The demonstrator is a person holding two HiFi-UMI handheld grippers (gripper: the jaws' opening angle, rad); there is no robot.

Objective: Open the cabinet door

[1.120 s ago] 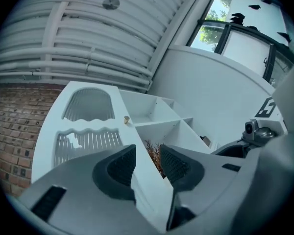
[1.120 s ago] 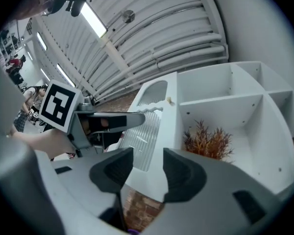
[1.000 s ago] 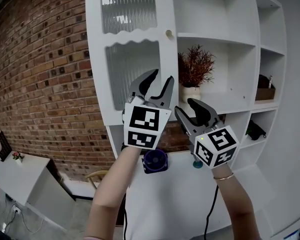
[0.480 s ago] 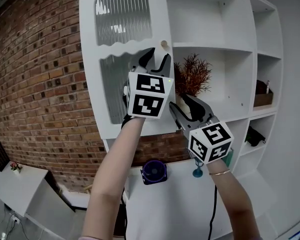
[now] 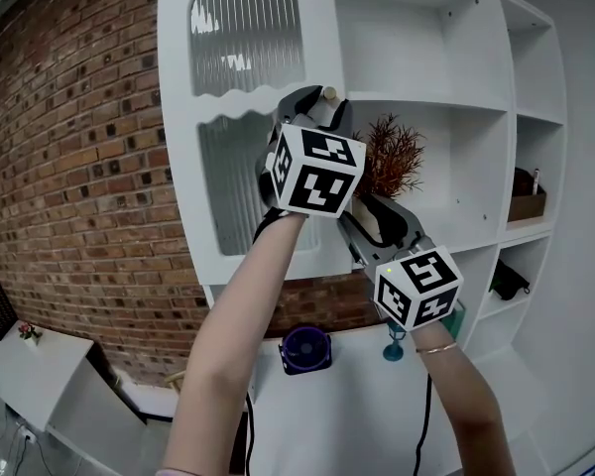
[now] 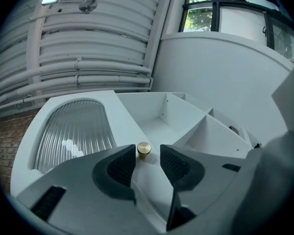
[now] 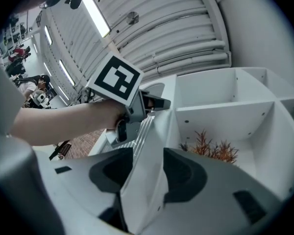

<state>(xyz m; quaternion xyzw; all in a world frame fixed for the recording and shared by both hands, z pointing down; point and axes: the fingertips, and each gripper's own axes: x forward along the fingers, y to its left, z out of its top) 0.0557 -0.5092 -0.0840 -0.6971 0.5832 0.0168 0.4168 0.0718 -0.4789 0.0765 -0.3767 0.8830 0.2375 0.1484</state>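
At the right edge of the cabinet door, beside the open shelves, sits the small brass knob. The door looks shut, as far as I can tell. I have the left gripper raised so the knob lies between its fingers, which are spread and not pressing. I judge this sets up a pinch and pull. The right gripper hangs lower, before the potted plant, fingers released and empty, held in reserve, I'd say.

Knob on door, plant on shelf to its right
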